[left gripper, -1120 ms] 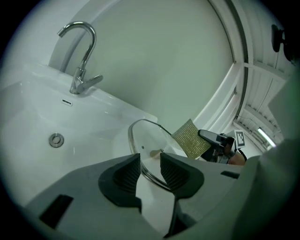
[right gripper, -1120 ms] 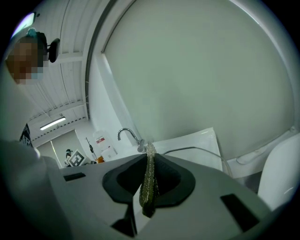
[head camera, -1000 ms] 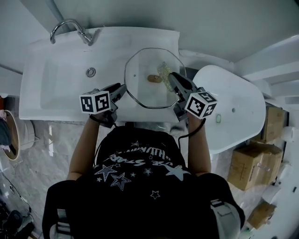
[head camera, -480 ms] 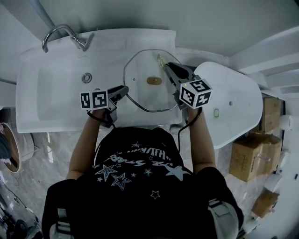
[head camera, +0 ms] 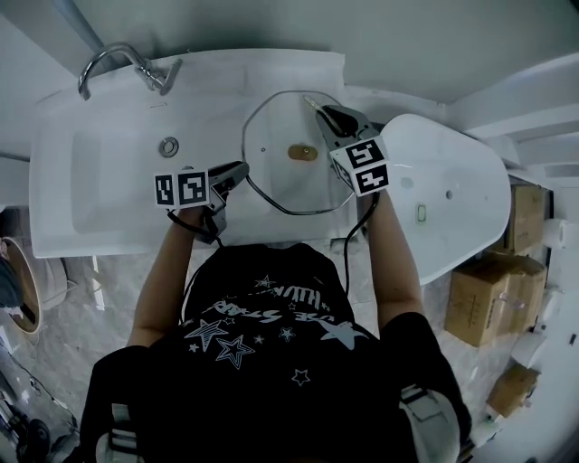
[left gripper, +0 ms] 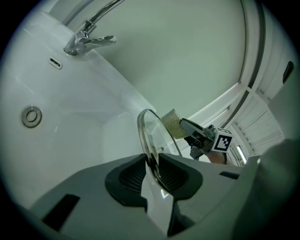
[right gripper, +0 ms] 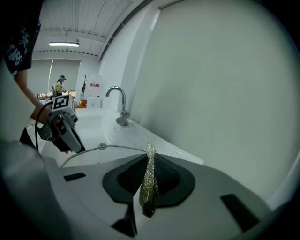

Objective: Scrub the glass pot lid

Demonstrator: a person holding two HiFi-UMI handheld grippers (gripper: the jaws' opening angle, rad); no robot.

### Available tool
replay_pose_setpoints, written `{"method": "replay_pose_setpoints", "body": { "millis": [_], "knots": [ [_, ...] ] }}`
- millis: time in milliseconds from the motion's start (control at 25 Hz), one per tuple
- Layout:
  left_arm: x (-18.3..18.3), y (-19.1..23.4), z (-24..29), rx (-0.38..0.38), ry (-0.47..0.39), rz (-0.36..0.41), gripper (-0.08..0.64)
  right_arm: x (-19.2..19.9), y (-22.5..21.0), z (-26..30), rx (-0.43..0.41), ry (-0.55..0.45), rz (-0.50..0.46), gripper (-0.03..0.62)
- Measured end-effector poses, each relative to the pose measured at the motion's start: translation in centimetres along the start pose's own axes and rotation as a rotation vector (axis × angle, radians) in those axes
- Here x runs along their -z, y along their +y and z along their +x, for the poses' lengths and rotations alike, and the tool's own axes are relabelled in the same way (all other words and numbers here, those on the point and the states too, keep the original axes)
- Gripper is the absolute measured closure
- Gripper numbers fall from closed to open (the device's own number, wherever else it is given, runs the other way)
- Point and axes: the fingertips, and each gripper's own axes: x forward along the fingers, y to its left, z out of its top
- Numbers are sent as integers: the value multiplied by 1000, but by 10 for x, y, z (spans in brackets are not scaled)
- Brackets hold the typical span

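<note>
Left gripper view: lid (left gripper: 159,140) rim between fingers (left gripper: 127,177)

Open room over the basin (head camera: 99,181), left of the lid (head camera: 271,181); faucet (head camera: 118,61) at its back corner, wall (head camera: 362,27) behind, a white fixture (head camera: 452,199) crowding the right.

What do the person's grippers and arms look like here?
Both the left gripper and right gripper are grey, with black ribbed pads and a white cube bearing black square markers. A black cable trails from each. The person wears a black T-shirt printed with white stars, forearms bare. The left jaws have just been closing on the lid's rim.
</note>
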Motion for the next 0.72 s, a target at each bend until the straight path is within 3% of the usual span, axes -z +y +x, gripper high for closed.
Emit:
{"method": "replay_pose_setpoints", "body": {
  "millis": [360,720],
  "knots": [
    [-2,0,3,24,9,-3,466,9,17,13,-18,28,-66,545],
    [5,-1,10,68,30,-56,457,8,29,22,-44,32,-145,545]
  ]
}}
